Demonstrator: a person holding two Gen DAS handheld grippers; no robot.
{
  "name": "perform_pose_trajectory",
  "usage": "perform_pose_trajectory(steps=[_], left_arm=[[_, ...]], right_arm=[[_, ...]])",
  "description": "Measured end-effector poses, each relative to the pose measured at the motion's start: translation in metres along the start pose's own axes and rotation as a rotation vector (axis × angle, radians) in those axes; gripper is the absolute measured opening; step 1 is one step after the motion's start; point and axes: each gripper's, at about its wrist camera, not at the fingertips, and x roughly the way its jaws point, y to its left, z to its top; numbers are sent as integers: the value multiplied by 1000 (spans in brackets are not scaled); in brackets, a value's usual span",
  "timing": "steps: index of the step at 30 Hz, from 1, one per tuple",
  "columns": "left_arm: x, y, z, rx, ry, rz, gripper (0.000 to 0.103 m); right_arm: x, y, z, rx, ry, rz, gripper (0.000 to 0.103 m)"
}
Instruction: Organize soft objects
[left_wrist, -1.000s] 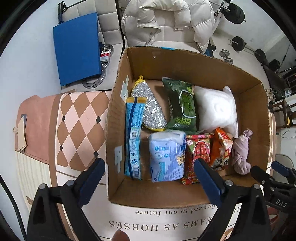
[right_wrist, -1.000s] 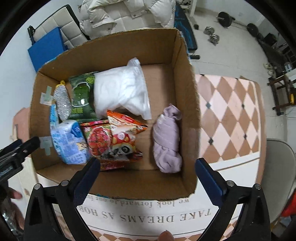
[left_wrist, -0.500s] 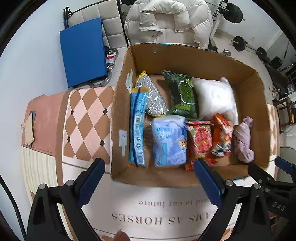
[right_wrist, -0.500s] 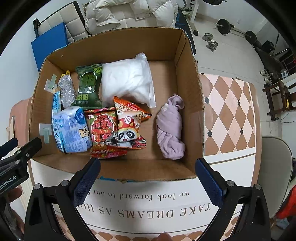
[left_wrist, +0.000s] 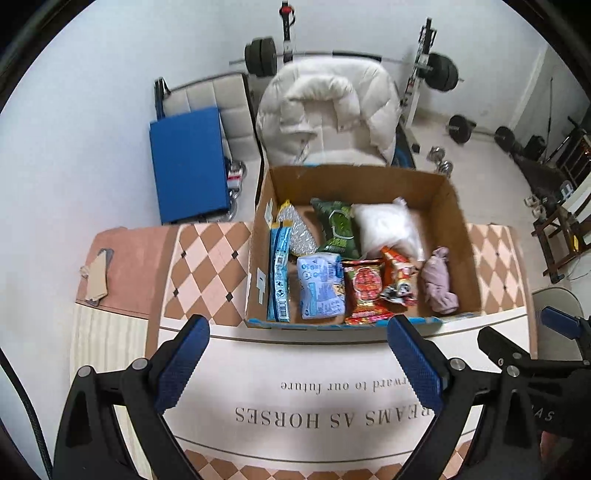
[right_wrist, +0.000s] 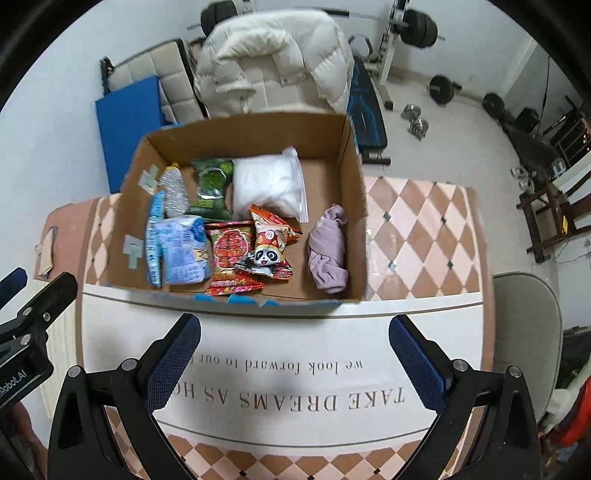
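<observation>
A cardboard box stands on the table and shows in the right wrist view too. Inside lie a white bag, a green packet, a silver pouch, a blue tissue pack, red snack packets and a rolled mauve cloth, also in the right wrist view. My left gripper is open and empty, back from the box's near wall. My right gripper is open and empty, also short of the box.
The table has a checked cloth with a white printed band. A white puffer jacket hangs on a chair behind the box. A blue board leans at the left. Weights stand at the back; a grey chair stands right.
Both grippers have pulled back and up from the box, so it looks smaller and farther. The things in the box have not moved. Both grippers stay open.
</observation>
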Motion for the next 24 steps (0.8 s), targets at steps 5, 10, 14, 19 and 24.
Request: perform_pose_trajectory(steps=[5,10,14,19,24], left_arm=[[-45,-3,-18,11,-53,-19,99],[-91,-4,-36,14,-117,-23,99],[-125,1,-51,-4,-161,-32,99],[-158,7,-65,-17,-188,-39,99],[-179,5,-81,-6,-207,-38,99]], right_arm=[[-55,0,-32,-15,-87,7,103],[-107,0,-63,-7,-163,18,103],[-145,-5,-87,8,-209,20,103],[-187,-16,-111,31,-269,23,103],[-226,-18,-135,29,-325,6,103]])
